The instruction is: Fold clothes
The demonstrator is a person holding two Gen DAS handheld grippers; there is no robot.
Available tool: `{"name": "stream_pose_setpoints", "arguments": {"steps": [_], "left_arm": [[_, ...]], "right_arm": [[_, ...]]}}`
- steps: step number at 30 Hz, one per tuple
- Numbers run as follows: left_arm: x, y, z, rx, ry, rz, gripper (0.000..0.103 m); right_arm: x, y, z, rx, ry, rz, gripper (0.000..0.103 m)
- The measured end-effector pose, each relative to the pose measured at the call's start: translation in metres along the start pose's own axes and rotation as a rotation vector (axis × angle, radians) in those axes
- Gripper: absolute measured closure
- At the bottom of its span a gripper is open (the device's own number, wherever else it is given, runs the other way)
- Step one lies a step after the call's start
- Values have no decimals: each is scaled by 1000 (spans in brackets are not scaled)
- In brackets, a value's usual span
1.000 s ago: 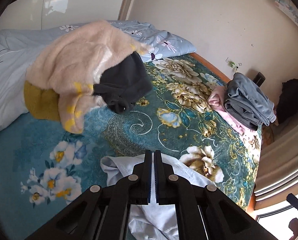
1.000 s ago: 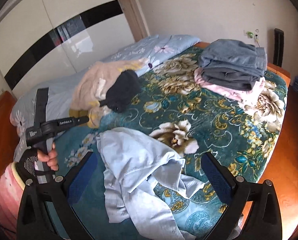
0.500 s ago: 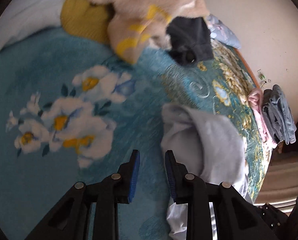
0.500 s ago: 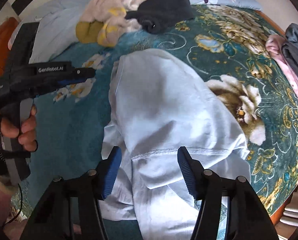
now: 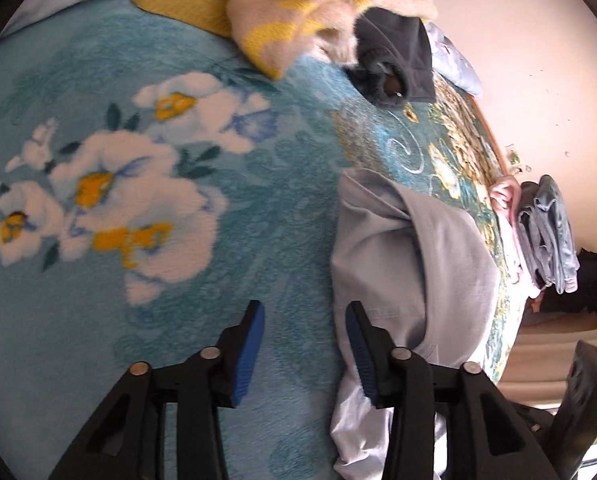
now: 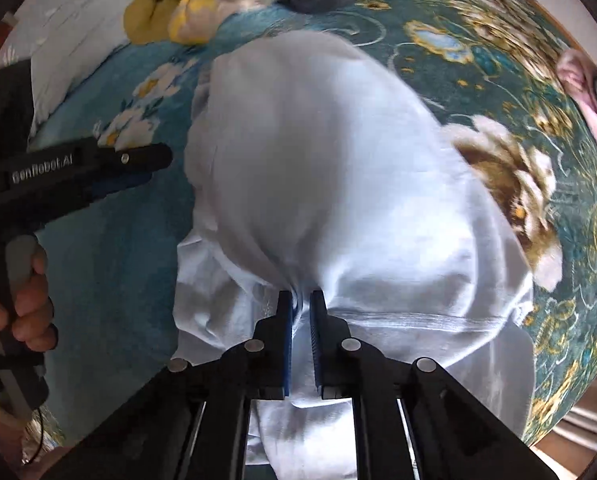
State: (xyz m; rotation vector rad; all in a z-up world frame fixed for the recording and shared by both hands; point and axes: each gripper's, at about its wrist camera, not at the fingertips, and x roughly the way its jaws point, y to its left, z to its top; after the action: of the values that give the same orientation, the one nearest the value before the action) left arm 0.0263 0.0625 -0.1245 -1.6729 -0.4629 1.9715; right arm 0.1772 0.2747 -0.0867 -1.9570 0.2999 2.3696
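Grab step: our right gripper pinching pale blue shirt; left gripper opening, nothing between, needs shirt's near edge next.

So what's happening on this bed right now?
A person with a handheld gripper in each hand is starting on a pale blue shirt spread on the floral bedspread. The right gripper is pinched shut on a bunched fold of it. The left gripper hovers at the shirt's edge, jaws opening, nothing between them. Folded clothes sit stacked at the far side.
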Motion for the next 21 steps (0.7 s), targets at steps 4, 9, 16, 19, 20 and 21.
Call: {"name": "stream_pose_setpoints", "arguments": {"steps": [4, 9, 16, 19, 20, 21], "left_arm": [[11, -11, -1, 30, 21, -14, 54], [12, -14, -3, 19, 15, -7, 54], [0, -10, -10, 25, 11, -3, 54], [-6, -5, -10, 11, -4, -11, 54], [-6, -4, -10, 2, -8, -15, 54], [-7, -3, -10, -2, -9, -21, 54]], "right_arm": [[-38, -60, -5, 124, -101, -47, 100], [-61, -108, -3, 245, -156, -52, 99], [-15, 13, 6, -24, -112, 80, 50], [6, 44, 7, -95, -65, 66, 50], [15, 50, 8, -105, -40, 37, 50], [23, 53, 8, -106, -17, 4, 50]]}}
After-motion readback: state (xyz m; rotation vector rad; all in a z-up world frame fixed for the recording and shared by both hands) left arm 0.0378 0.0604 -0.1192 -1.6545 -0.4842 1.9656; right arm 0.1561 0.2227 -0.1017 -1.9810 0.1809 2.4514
